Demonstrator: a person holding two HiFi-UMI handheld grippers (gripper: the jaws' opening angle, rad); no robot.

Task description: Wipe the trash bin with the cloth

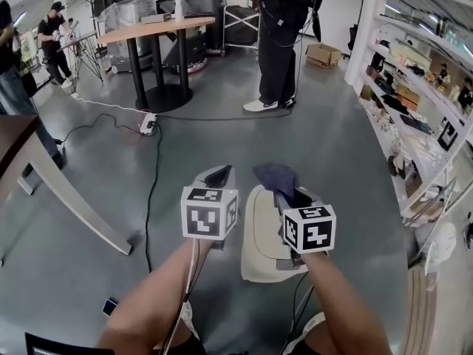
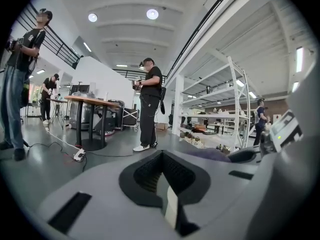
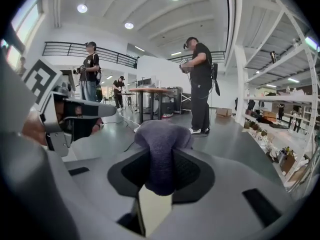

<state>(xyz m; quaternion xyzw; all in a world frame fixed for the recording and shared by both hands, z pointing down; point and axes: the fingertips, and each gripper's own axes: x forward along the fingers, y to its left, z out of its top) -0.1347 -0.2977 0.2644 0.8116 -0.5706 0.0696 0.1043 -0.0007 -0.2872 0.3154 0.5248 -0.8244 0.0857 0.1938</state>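
You are holding the right gripper clamped on the cloth, which is bunching up between the jaws and bulging out past their tips. The left gripper is carrying nothing: its pads are pressing together with no gap showing.

In the head view the bin is standing on the floor right under your arms. It is showing you its pale top, whose long axis is running away from you. The cloth hand is hanging over the bin's right side, with the cloth reaching past the far edge, while the left gripper is sitting just beside the bin's left edge.

So the right hand is the nearer one. The bin is lying below and slightly behind the cloth, which probably means you are looking at a downward, drawn-back move to reach the top.
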